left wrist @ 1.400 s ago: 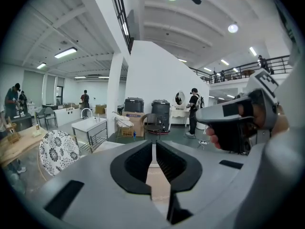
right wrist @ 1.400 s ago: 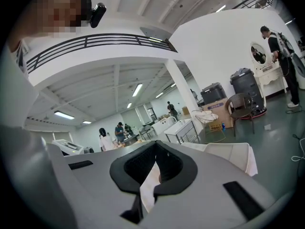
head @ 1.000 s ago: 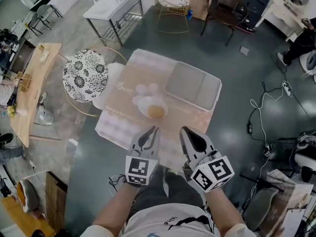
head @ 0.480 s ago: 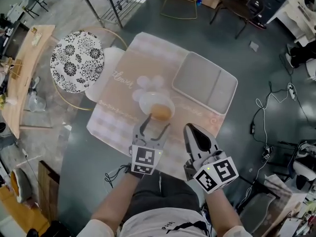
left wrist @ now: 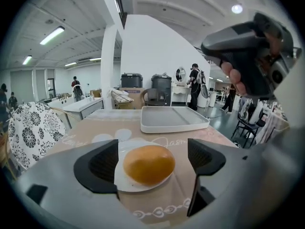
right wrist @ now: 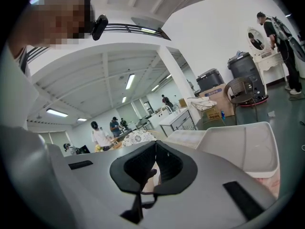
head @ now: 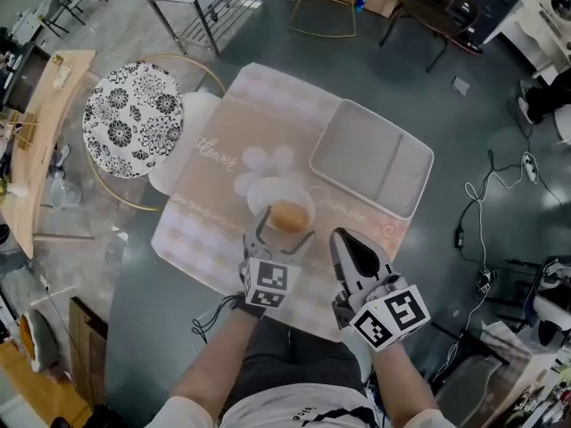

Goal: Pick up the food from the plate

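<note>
A round orange-brown bun (head: 287, 214) lies on a small white plate (head: 260, 196) near the front of the cloth-covered table (head: 259, 105). My left gripper (head: 282, 235) reaches over the table's near edge up to the plate. Its jaws are opening, and in the left gripper view the bun (left wrist: 148, 164) sits just ahead, between the two fingers (left wrist: 100, 163), with neither pad touching it. My right gripper (head: 346, 242) hovers to the right of the plate with its jaws shut and nothing held. The right gripper view shows those jaws (right wrist: 155, 168) pressed together.
A grey-white rectangular tray (head: 370, 159) lies on the table beyond and to the right of the plate. A chair with a black-and-white flowered seat (head: 132, 121) stands at the table's left. Cables lie on the floor to the right.
My left gripper has moved forward from the table's edge up to the plate, and its jaws have gone from shut to wide apart. The right gripper has hardly moved.
</note>
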Tool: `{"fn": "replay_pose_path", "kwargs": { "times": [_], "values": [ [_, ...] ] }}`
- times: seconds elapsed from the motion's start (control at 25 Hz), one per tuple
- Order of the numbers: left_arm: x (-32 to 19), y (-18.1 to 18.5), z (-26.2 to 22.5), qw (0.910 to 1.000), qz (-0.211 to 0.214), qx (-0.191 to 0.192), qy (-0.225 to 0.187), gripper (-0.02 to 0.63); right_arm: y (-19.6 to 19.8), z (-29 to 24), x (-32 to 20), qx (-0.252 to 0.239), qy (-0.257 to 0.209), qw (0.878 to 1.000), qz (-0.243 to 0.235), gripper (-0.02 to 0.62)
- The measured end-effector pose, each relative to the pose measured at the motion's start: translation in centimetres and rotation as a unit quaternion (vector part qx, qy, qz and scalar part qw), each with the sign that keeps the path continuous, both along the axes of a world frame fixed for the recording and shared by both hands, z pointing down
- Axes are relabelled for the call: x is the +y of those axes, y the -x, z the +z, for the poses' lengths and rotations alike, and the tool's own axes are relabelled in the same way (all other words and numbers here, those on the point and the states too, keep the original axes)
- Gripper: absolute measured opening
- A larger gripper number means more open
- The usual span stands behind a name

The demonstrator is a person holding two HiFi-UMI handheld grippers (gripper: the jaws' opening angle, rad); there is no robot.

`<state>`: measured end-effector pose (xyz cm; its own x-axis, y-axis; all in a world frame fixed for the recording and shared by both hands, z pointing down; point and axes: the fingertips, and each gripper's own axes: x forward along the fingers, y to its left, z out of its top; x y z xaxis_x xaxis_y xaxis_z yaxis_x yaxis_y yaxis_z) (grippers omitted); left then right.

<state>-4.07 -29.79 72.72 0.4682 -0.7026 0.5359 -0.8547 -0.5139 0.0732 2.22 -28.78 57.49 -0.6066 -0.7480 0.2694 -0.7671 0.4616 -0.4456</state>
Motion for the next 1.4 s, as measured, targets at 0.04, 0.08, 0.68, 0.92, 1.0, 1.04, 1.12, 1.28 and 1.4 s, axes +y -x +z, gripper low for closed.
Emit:
{"fn": "replay_pose_path", "kwargs": {
  "times": [0.04, 0.08, 0.68, 0.92, 1.0, 1.04, 1.12, 1.28, 1.4],
  "values": [
    [-0.2, 0.0, 0.4, 1.0000, -0.002, -0.002, 0.001, 0.431, 0.1, 0.3, -0.1, 0.000, -0.001, 1.000, -0.003, 0.014],
    [-0.4, 0.1, 0.9, 1.0000, -0.002, -0.003, 0.002, 0.433, 0.2, 0.5, -0.2, 0.000, -0.002, 1.000, -0.006, 0.014],
    [-2.0, -0.4, 3.9, 0.9999, 0.006, -0.010, 0.007, 0.448, 0.9, 4.4, -2.5, 0.006, -0.020, 1.000, -0.015, 0.014],
    [-2.7, -0.8, 4.1, 0.9999, 0.009, -0.007, -0.004, 0.448, 1.1, 5.3, -3.2, 0.005, -0.017, 1.000, -0.014, 0.014],
    [-2.8, -0.8, 4.1, 0.9999, 0.007, -0.006, -0.005, 0.447, 1.1, 5.3, -3.3, 0.005, -0.015, 1.000, -0.014, 0.014],
    [-2.7, -0.8, 4.1, 0.9999, 0.007, -0.006, -0.005, 0.446, 1.1, 5.2, -3.4, 0.005, -0.014, 1.000, -0.013, 0.014],
    [-2.5, -0.6, 3.8, 0.9999, 0.008, -0.007, -0.006, 0.446, 1.0, 5.0, -3.4, 0.005, -0.013, 1.000, -0.012, 0.014],
    [-2.4, -0.2, 1.9, 0.9999, 0.006, -0.006, -0.014, 0.446, 0.6, 4.0, -3.5, 0.004, -0.011, 1.000, -0.006, 0.014],
    [-1.7, 0.1, -0.5, 0.9999, 0.005, -0.004, -0.012, 0.446, 0.5, 2.3, -3.0, 0.004, -0.009, 1.000, -0.004, 0.014]
  ]
}}
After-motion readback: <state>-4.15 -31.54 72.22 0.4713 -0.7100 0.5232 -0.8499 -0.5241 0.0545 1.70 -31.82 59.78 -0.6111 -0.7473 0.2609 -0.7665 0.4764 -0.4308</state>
